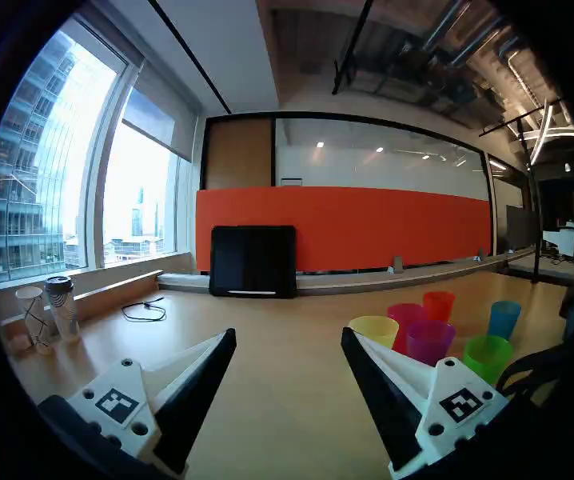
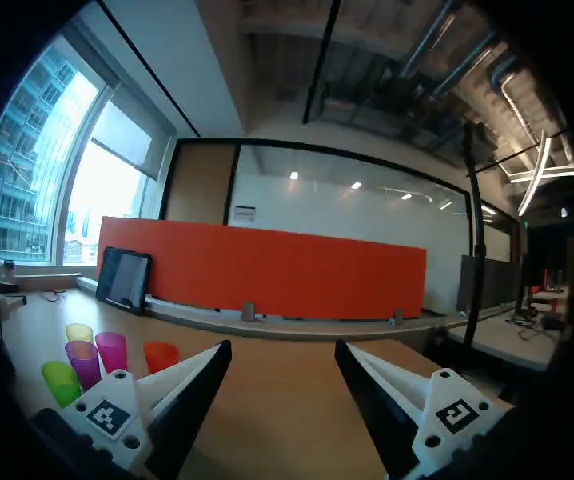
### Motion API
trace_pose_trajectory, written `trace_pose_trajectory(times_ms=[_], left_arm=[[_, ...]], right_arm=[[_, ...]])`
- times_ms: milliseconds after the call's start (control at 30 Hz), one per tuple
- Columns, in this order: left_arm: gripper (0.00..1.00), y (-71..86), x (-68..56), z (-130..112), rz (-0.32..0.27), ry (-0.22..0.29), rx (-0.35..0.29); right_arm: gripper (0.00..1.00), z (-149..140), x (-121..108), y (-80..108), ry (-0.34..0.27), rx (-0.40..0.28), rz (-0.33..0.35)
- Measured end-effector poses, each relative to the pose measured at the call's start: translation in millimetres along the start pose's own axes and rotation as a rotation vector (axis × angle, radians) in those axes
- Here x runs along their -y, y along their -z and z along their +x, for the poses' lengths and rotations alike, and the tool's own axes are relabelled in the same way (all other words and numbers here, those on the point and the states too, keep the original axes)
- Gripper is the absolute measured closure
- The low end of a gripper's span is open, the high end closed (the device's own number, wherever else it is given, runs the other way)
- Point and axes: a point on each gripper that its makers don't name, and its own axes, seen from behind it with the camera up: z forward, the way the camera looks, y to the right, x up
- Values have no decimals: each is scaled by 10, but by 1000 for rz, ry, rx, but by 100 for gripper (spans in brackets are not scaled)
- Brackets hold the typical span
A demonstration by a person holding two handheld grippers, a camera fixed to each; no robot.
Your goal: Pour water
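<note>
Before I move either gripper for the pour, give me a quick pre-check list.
1. Left gripper open, nothing held: ok.
2. Right gripper open, nothing held: ok.
3. Coloured cups upright, clustered on the table: ok.
4. Which cup holds water: cannot tell.
5. Cable lies apart from the cups: ok.

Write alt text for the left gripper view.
The open left hand-held gripper hovers empty over a wooden table, six coloured plastic cups clustered ahead to its right. Two paper cups stand by the window at left.
</note>
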Motion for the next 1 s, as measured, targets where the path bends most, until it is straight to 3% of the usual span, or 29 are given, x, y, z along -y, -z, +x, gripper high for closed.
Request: trace_pose_trajectory(times_ms=[467,1000], left_arm=[[2,2,-5,1,0,0,0],[2,0,-15,-2,0,0,0]], right_arm=[[0,-365,175,-16,-22,26,32],[0,-682,-10,46,-102,66,20]])
